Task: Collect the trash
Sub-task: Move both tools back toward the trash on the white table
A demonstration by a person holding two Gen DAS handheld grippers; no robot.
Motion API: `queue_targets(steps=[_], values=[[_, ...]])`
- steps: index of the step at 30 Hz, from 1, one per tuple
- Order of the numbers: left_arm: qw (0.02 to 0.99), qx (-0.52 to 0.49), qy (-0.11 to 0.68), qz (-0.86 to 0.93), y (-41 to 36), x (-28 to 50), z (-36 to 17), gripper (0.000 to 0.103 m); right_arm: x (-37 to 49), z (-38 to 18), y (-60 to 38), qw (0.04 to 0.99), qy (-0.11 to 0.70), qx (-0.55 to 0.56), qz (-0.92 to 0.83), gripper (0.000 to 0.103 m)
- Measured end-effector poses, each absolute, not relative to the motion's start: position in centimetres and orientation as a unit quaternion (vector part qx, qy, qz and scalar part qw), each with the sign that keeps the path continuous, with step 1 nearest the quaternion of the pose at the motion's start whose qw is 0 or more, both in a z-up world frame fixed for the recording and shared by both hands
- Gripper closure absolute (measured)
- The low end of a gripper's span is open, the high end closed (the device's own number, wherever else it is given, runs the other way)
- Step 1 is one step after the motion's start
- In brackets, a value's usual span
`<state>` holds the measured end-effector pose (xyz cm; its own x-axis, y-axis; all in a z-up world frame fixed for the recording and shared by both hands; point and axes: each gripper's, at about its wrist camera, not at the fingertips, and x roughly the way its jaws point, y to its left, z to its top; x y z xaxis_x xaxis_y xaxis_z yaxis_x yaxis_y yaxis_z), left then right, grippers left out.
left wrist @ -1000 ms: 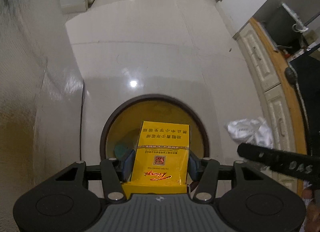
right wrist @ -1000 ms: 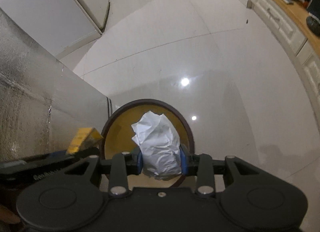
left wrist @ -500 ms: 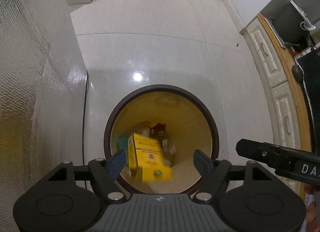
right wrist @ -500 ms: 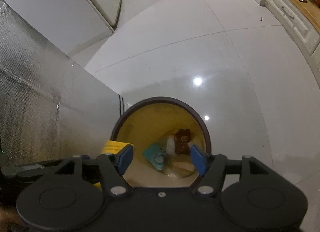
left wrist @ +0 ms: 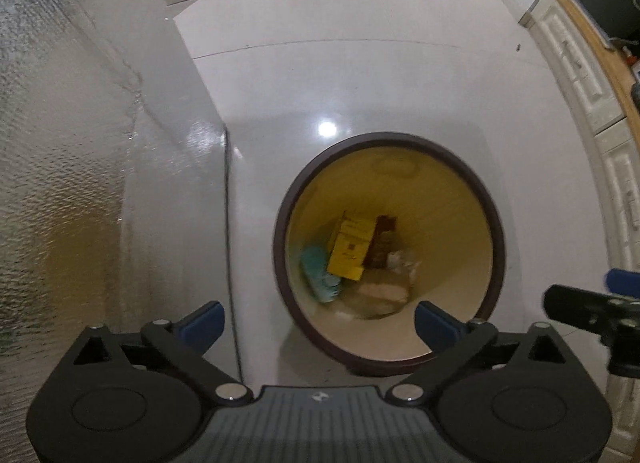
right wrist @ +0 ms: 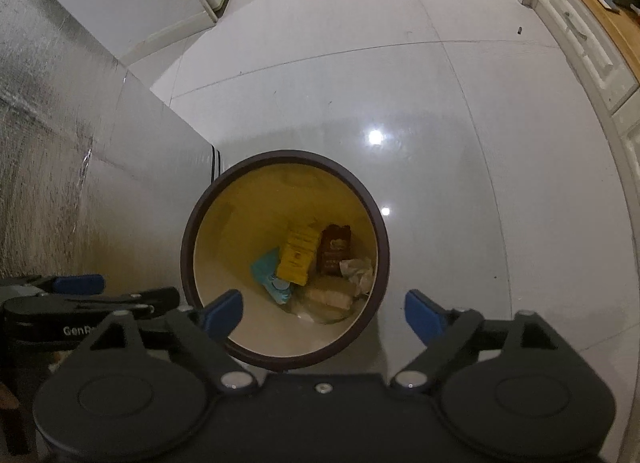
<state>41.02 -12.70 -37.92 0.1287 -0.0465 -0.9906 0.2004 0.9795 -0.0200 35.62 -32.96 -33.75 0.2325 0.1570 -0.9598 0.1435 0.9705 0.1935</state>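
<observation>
Hovering over a round bin (left wrist: 494, 219), two hand-held claws spread their jaws during a household trash pickup. The left claw (left wrist: 319, 325) points almost straight down, its blue pads (left wrist: 202, 323) opening wide with nothing between them. The right claw (right wrist: 323, 313) hangs beside it, tilted slightly, jaws likewise opening and empty. Each shows at the edge of the other's view, the left one bearing white lettering that begins "GenR", the rest cut off.

Just ahead of both sets of pads, directly below, the bin's dark rim frames a yellow inner wall. The claws appear held over the mouth so that anything released falls straight in.

Deeper, at the bottom, the trash lies heaped: a yellow box (right wrist: 298, 259) leaning on end, a teal wrapper (right wrist: 270, 275) to its left, a brown packet (right wrist: 334, 249) to its right, crumpled white paper (right wrist: 358, 269) against the right wall, and a pale flat bag (right wrist: 330, 297) nearest the pads. Print shows on the yellow box and brown packet but is too small and blurred to read.

Left of the claws stands a silvery textured panel (left wrist: 60, 143), the bin set close against its corner, likely to keep it out of the walkway. Beyond the bin stretches glossy white tile (right wrist: 400, 83) with lamp glare; farther right runs a white cabinet (right wrist: 580, 39) under a wooden top.
</observation>
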Motion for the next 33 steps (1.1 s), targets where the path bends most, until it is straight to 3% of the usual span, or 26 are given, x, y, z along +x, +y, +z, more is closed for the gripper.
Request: queue_targets(steps=[5, 33], values=[[0.751, 0.068, 0.653, -0.073, -12.4, 41.0, -37.1, 0.000, 35.5, -33.1, -33.2, 0.783, 0.611, 0.118, -0.001, 0.000], [0.789, 0.068, 0.605, -0.080, -11.3, 37.9, -26.6, 0.000, 31.8, -25.8, -33.5, 0.814, 0.571, 0.102, -0.021, 0.000]])
